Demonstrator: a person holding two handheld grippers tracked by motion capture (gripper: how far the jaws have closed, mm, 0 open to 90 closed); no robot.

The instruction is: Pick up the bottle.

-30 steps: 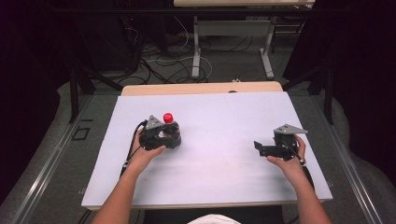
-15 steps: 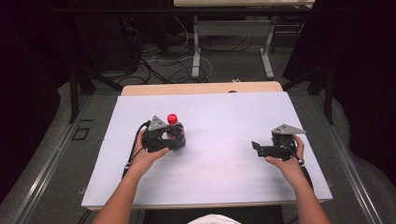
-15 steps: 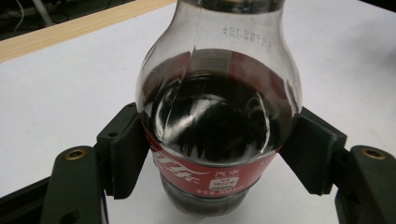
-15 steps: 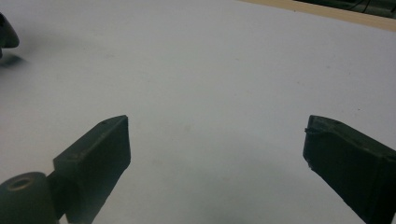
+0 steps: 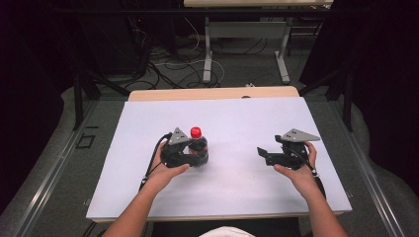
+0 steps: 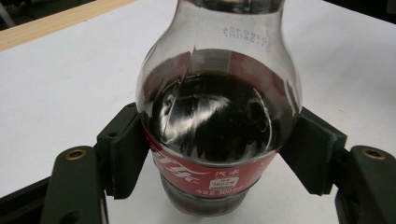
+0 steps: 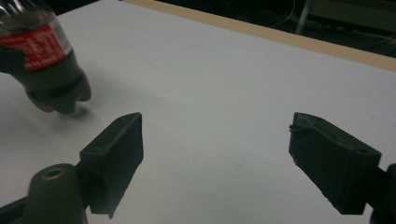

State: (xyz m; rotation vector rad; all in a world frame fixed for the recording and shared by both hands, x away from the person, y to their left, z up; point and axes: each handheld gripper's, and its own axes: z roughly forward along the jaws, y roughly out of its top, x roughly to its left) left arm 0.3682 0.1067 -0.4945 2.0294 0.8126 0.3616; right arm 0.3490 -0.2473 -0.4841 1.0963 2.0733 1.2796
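White tabletop (image 5: 237, 118), frame centre: left gripper (image 5: 190, 157) already clamps the cola bottle (image 5: 198, 148); right gripper (image 5: 264, 154), jaws just narrowing on nothing, hasn't reached it yet

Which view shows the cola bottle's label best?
Left gripper view: the cola bottle sits close, red label band legible between the fingers. High view shows mostly its red cap; right gripper view a blurred, partial label.

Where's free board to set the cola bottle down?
Bare white board lies between the cola bottle in the left gripper and the open, empty right gripper, plus the far strip and near edge. Crowded only around each hand.
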